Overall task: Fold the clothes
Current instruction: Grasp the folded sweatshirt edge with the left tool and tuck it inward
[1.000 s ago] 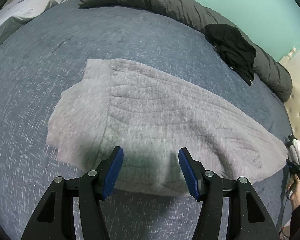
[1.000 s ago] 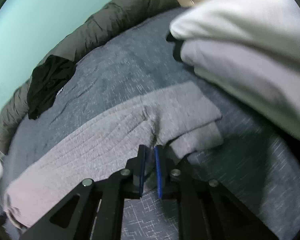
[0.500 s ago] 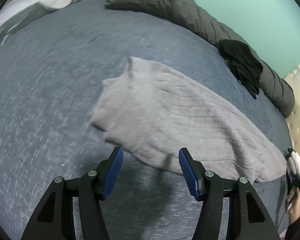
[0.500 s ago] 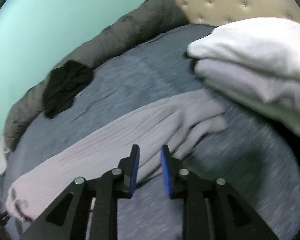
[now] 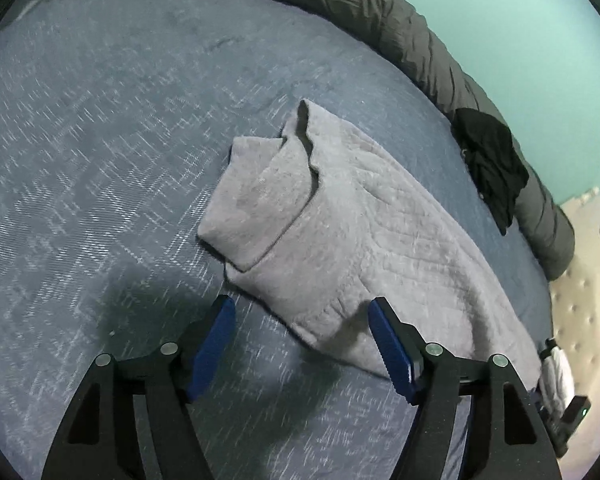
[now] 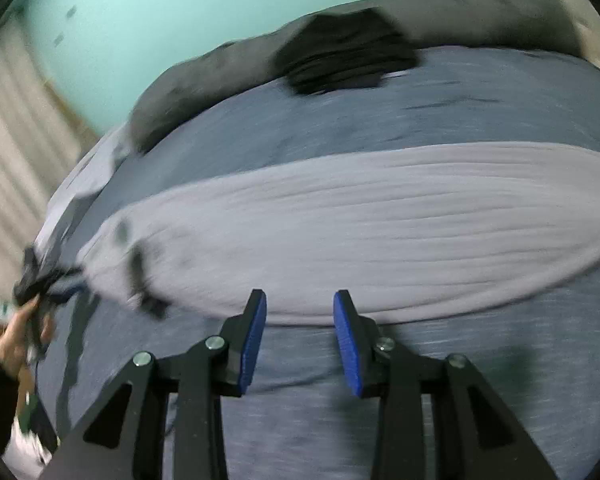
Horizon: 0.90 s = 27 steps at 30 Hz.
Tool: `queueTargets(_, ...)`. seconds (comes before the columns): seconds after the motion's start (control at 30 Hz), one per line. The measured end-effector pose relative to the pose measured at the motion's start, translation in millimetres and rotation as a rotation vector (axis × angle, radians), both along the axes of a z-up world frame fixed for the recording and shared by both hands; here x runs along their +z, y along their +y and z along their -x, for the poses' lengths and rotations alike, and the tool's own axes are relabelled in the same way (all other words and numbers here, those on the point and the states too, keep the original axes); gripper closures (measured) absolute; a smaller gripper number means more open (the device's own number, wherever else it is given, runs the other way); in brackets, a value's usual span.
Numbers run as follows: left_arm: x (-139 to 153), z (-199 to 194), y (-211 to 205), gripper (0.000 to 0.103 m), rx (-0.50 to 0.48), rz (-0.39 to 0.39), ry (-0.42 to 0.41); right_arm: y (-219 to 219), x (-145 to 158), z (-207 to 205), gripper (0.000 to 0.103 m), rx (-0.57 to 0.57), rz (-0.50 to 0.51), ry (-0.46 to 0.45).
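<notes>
A light grey knit garment (image 5: 360, 232) lies folded lengthwise as a long strip on the blue bedspread (image 5: 100, 140). A sleeve end lies folded over its near end. My left gripper (image 5: 302, 316) is open and empty, just short of that end's hem. In the right wrist view the same garment (image 6: 360, 228) stretches across the bed as a long band. My right gripper (image 6: 299, 312) is open and empty at its near long edge, around the middle.
A dark grey rolled duvet (image 5: 420, 40) runs along the far side of the bed with a black garment (image 5: 488, 160) on it. A tufted beige headboard (image 5: 588, 280) stands at the right. The teal wall (image 6: 160, 12) is behind.
My right gripper opened, let go of the garment's end, and swung left along its edge. My left gripper pulled back off the garment toward its other end.
</notes>
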<state>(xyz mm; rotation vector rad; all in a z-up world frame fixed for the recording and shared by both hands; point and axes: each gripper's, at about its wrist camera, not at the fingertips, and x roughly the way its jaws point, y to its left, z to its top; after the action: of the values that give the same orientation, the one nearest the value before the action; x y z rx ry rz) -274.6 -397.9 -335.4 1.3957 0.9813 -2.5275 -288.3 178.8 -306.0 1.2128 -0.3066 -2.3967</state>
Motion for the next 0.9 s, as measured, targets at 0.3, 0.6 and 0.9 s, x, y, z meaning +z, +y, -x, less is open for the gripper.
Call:
queueTargets(0.3, -3.5, 1.9, -9.6, 0.069, -0.036, -0.055, 0.049, -126.6, -19.0, -3.3, 0.059, 0.249, -0.027, -0.036)
queueTargets(0.6, -2.3, -2.5, -15.8, 0.073, -0.064, -0.068, 0.062, -167.9, -31.6, 13.9, 0.059, 0.270, -0.046, 0.005)
queueTargets(0.9, -0.5, 0.7, -19.0, 0.073, -0.092, -0.053, 0.062, -182.2, -26.0, 8.5, 0.097, 0.333, 0.007, 0.048)
